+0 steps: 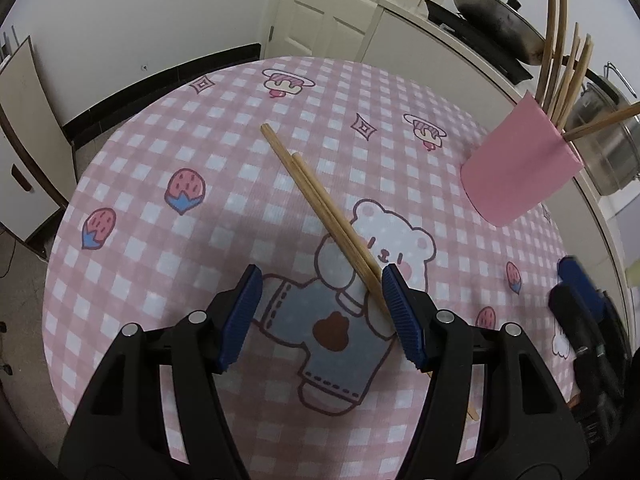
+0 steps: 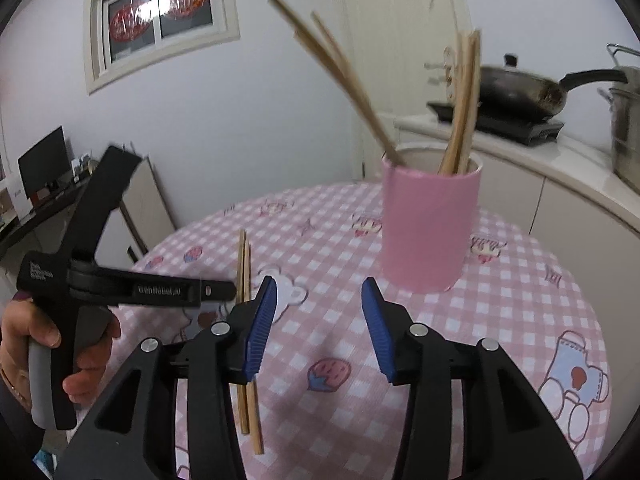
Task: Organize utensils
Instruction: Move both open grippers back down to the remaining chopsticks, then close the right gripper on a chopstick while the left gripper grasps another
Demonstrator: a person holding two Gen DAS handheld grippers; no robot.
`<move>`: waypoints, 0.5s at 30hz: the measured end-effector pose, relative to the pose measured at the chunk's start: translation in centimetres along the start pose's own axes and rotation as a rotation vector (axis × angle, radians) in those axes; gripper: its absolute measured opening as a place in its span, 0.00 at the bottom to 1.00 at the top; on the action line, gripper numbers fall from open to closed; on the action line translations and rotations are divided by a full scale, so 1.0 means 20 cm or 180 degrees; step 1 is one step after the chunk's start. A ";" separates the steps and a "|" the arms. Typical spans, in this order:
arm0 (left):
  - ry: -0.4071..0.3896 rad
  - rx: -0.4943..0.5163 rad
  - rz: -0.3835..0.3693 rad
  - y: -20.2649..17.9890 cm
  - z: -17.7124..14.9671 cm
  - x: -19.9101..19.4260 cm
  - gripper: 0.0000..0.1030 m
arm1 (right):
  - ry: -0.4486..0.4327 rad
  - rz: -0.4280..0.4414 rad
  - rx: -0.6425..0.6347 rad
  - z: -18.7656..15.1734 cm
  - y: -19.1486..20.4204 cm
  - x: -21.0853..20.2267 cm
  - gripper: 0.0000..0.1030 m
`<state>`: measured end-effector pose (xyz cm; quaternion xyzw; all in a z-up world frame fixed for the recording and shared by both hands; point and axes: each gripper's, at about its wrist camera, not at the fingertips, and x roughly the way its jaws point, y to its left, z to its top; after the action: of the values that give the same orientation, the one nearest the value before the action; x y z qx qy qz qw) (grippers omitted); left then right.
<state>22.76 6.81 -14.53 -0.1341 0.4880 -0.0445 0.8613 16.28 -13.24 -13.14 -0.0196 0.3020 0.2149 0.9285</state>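
The left hand-held gripper (image 1: pixel 320 312) points down at the tabletop (image 1: pixel 168 184), and its two blue pads stand wide apart with nothing pressed between them. A pair of wooden chopsticks (image 1: pixel 320 204) lies flat on the pink checked cloth. The near end of the pair passes just under the right pad of this hand-held gripper and comes out behind it; whether the pad touches the wood, I cannot tell. The far end points away toward the middle of the tabletop.

The right hand-held gripper (image 2: pixel 320 320) is also open, and its jaws are empty. In its view the same chopsticks (image 2: pixel 245 264) lie on the left side, partly hidden behind its left pad. A hand (image 2: pixel 48 344) holds the handle of the left hand-held gripper at the left edge of this view.

Farther on the cloth stands a pink cup (image 2: pixel 428 224), upright, well apart from the lying pair. Several chopsticks stand in the cup (image 1: pixel 516 164); some lean to the left and others stand almost straight at the right side of the rim.

Behind the tabletop there is a white counter with a dark wok (image 2: pixel 520 88) on a cooker and a steel pot (image 1: pixel 608 148) beside it. A white door (image 1: pixel 344 4) is in the far wall.
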 end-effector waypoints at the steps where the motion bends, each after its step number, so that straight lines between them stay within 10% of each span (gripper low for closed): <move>1: -0.0009 -0.0017 -0.0022 0.02 0.00 -0.01 0.60 | 0.0099 0.0036 -0.0021 0.00 0.01 0.02 0.41; 15: -0.0063 -0.0091 -0.0129 0.10 0.00 -0.07 0.60 | 0.0946 0.0121 -0.0540 -0.10 0.18 0.20 0.26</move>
<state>22.02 9.10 -13.97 -0.1567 0.4772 -0.0536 0.8630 16.66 -8.76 -16.72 -0.1238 0.4171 0.2520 0.8644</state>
